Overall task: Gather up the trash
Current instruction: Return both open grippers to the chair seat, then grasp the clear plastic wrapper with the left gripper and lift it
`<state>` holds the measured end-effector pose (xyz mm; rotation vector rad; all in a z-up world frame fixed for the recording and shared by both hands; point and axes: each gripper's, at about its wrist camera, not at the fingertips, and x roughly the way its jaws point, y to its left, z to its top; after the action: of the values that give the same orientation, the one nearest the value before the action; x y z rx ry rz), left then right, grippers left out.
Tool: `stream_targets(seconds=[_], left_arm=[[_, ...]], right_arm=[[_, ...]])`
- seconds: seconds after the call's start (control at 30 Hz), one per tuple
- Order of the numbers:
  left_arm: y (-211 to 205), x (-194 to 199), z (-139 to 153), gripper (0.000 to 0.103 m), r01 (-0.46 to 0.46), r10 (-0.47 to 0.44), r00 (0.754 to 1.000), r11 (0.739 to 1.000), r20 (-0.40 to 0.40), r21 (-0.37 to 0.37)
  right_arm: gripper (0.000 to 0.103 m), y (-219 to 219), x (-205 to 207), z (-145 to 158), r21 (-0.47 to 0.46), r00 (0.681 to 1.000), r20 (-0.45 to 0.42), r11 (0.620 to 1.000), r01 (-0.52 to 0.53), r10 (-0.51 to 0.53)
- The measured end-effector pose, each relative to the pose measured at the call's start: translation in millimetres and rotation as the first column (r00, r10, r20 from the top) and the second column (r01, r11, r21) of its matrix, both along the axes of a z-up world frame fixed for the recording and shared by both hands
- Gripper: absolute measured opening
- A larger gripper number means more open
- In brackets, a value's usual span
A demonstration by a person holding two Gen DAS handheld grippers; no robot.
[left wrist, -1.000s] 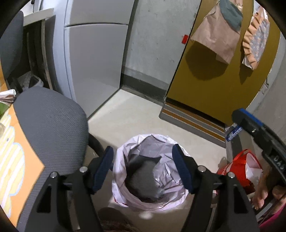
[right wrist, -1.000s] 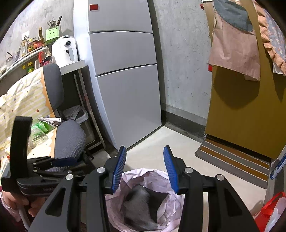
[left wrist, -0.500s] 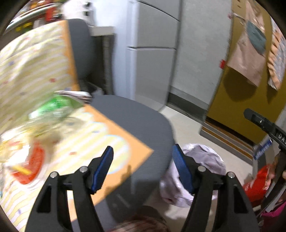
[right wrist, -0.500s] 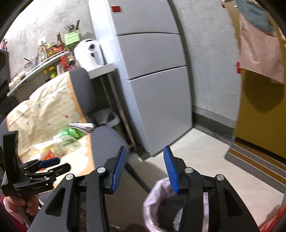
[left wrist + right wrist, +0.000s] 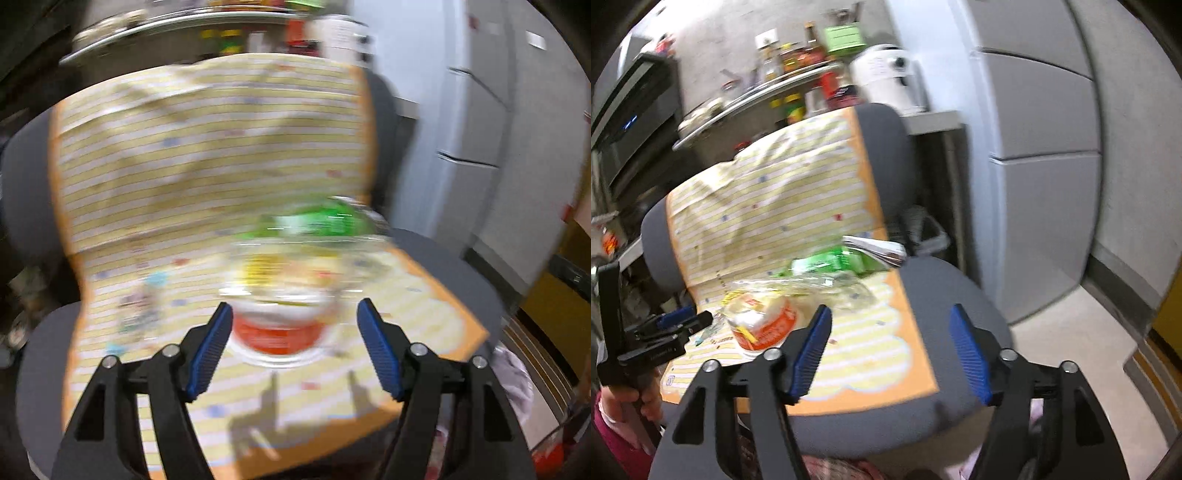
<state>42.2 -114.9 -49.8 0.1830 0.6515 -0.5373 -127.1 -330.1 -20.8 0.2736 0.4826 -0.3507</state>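
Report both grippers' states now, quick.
Left gripper: open, jaws just widened, nothing gripped; red-and-white cup lies beyond them on the chair.
Right gripper: open, jaws just opened wider, empty.

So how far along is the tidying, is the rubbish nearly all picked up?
Not yet. Both the left gripper and the right gripper are open and empty, the right one's jaws having just widened. Left to collect on the chair seat: a red-and-white cup, clear plastic wrap, a green wrapper and folded paper. The left gripper faces the cup.
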Motion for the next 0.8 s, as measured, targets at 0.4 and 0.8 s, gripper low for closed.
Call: stream_targets(seconds=[0.4,0.8], left_arm=[[103,120,-59,0.082,-0.323,0.331,0.939,0.942,-0.095,0.087],[103,192,-117,0.078,-0.309,0.321,0.893,0.947,-0.317,0.088]], right_arm=[[0.072,64,104,-8,-0.042,0.989,-0.012,0.988,-0.148,0.147],[0.072,79,152,-29,-0.034,0.985,-0.057,0.986,-0.162,0.16]])
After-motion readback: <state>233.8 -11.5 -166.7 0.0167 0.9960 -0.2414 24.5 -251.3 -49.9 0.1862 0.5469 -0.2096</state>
